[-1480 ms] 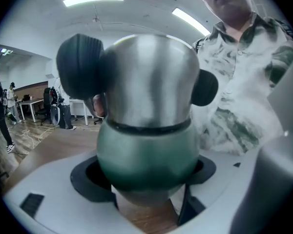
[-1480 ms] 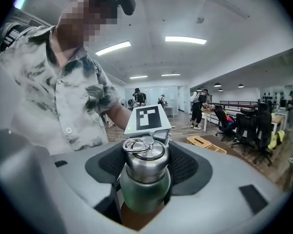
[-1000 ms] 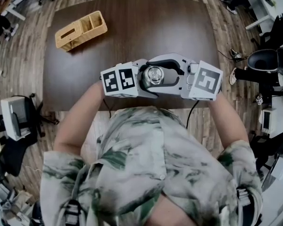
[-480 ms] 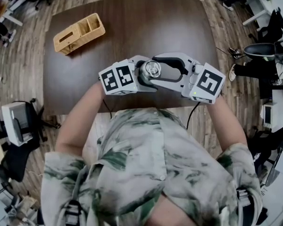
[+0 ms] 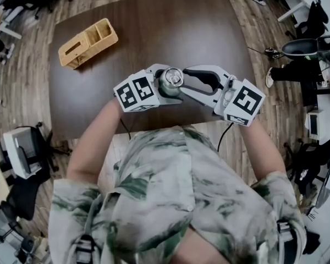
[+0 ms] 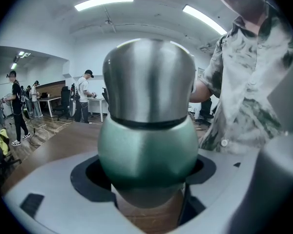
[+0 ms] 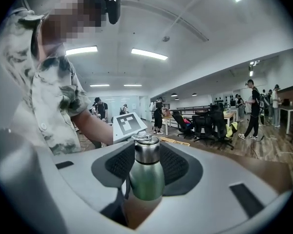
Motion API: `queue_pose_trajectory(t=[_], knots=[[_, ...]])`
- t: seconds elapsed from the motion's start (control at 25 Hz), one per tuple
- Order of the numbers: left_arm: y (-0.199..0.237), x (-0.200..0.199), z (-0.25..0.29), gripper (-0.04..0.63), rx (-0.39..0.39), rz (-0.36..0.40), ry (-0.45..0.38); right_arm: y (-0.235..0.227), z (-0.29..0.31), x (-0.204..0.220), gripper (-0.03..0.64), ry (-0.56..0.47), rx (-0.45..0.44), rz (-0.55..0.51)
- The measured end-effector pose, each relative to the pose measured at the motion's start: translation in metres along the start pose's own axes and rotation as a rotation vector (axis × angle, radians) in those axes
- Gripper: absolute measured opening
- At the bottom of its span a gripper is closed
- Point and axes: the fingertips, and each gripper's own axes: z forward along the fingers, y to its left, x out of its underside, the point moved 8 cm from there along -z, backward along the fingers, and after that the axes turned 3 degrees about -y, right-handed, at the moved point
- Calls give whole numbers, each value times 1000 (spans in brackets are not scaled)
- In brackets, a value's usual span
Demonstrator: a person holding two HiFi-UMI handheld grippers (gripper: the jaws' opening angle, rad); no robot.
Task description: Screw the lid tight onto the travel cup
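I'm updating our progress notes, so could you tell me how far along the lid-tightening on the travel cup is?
Done: the steel lid sits on the green travel cup, which the left hand-held gripper clamps by its body. In hand: the right hand-held gripper has just been closing its jaws around the lid, which stands between them, not visibly pressed yet. Left: grip and twist; tightness cannot be judged.

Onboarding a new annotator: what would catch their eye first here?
The green cup with its steel lid, held by the left gripper above the near half of the table. The right gripper faces it, jaws either side of the lid and just now closing, with no press on it visible yet. A tan box sits alone at the table's far left corner.
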Motion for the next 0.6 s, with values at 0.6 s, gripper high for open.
queue_pose_trajectory(t=[0.6], knots=[[9,12,-2,387,-137,-73,-9,-2,-23,29,29,20,253,85]])
